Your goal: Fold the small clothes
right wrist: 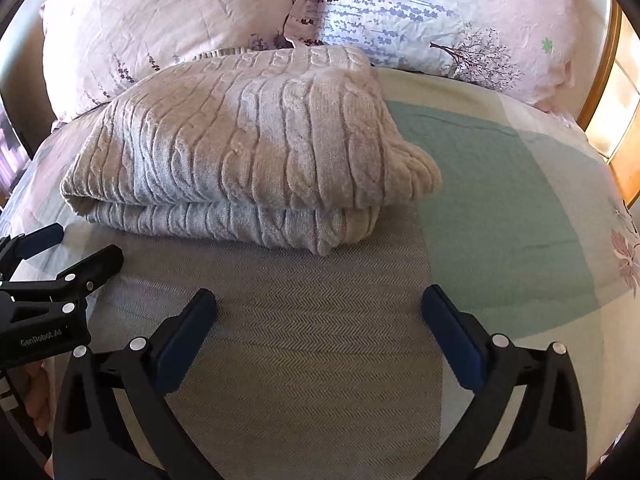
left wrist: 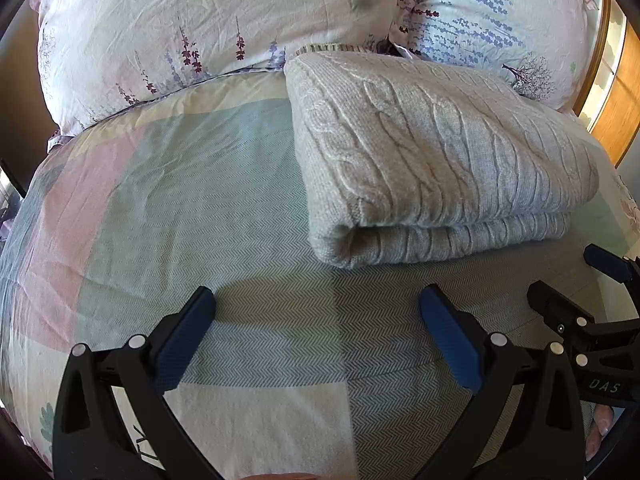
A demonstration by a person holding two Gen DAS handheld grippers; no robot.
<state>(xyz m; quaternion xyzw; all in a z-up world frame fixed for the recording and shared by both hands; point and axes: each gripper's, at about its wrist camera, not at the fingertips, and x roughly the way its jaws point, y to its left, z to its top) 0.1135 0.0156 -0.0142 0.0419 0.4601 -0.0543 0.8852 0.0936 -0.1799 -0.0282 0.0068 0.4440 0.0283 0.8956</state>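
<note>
A grey cable-knit sweater [left wrist: 432,152] lies folded in a thick rectangle on the bed, its far edge against the pillows. It also shows in the right wrist view [right wrist: 248,152]. My left gripper [left wrist: 318,300] is open and empty, held above the sheet just short of the sweater's near left corner. My right gripper [right wrist: 320,300] is open and empty, just short of the sweater's near right corner. Each gripper shows at the edge of the other's view: the right one [left wrist: 572,280] and the left one [right wrist: 76,246].
The bed is covered by a patchwork sheet [left wrist: 200,200] of green, pink and grey herringbone. Two floral pillows [left wrist: 200,28] [right wrist: 440,20] lie along the headboard end. A wooden frame [left wrist: 616,92] stands at the right.
</note>
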